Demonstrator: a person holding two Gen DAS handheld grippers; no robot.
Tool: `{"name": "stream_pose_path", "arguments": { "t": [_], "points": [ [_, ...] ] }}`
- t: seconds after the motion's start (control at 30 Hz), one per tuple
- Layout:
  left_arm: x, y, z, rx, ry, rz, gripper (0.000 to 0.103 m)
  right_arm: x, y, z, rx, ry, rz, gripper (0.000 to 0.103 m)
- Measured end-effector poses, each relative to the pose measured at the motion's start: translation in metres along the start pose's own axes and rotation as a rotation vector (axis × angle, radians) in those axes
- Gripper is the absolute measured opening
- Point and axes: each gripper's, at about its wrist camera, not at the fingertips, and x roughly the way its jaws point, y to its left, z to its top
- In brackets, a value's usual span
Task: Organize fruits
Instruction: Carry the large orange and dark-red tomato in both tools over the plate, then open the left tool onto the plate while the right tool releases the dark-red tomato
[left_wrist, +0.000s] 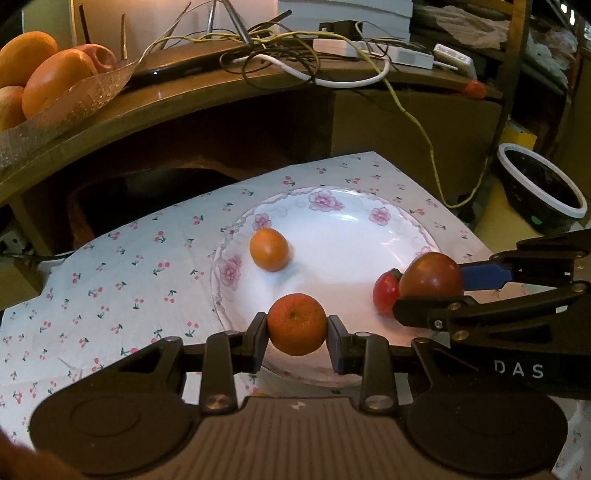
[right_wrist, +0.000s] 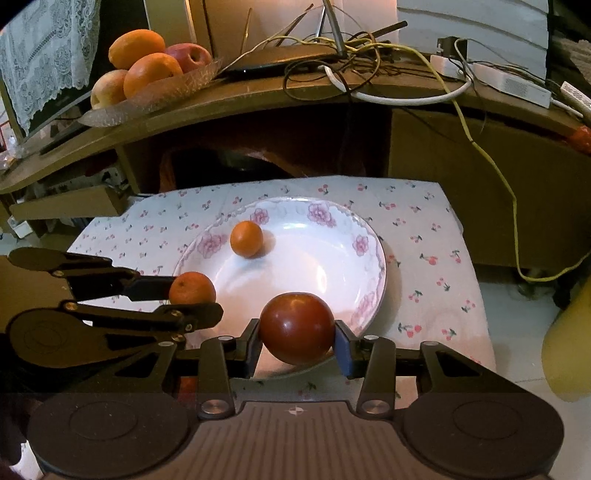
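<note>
A white plate with pink flowers (left_wrist: 332, 229) (right_wrist: 317, 258) sits on a cherry-print cloth. A small orange (left_wrist: 269, 249) (right_wrist: 246, 239) lies on its far left. My left gripper (left_wrist: 297, 326) (right_wrist: 194, 295) is shut on a tangerine (left_wrist: 297, 323) (right_wrist: 192, 288) over the plate's near left rim. My right gripper (right_wrist: 297, 328) (left_wrist: 432, 286) is shut on a dark red tomato (right_wrist: 297, 326) (left_wrist: 430, 275) over the plate's near right rim. A small red tomato (left_wrist: 385, 292) lies on the plate just left of the held tomato in the left wrist view; it is hidden in the right wrist view.
A wooden shelf (left_wrist: 184, 99) (right_wrist: 258, 103) behind holds a glass bowl with oranges and apples (left_wrist: 40, 74) (right_wrist: 147, 70), tangled cables (left_wrist: 295, 55) and white adapters (right_wrist: 509, 83). A black pot with a white rim (left_wrist: 543, 188) stands right of the cloth (left_wrist: 110, 280).
</note>
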Motion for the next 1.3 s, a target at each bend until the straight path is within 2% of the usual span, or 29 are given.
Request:
{"name": "stream_pose_path", "arguments": {
  "t": [0.53,1.03,1.13,1.3],
  "points": [
    [0.014,0.012,0.004,-0.056,0.008,0.004,0.038,0.023,-0.001,0.015,-0.009,-0.013,-0.012,0.045],
    [0.012,0.013,0.005,-0.070,-0.002,0.005,0.040,0.023,-0.006,0.019,0.026,-0.023,-0.004,0.048],
    [0.009,0.014,0.007,-0.078,-0.013,-0.002,0.040,0.021,-0.008,0.020,0.039,-0.030,-0.003,0.051],
    [0.005,0.014,0.008,-0.078,-0.026,-0.005,0.043,0.015,-0.009,0.021,0.051,-0.050,-0.002,0.052]
  ]
}}
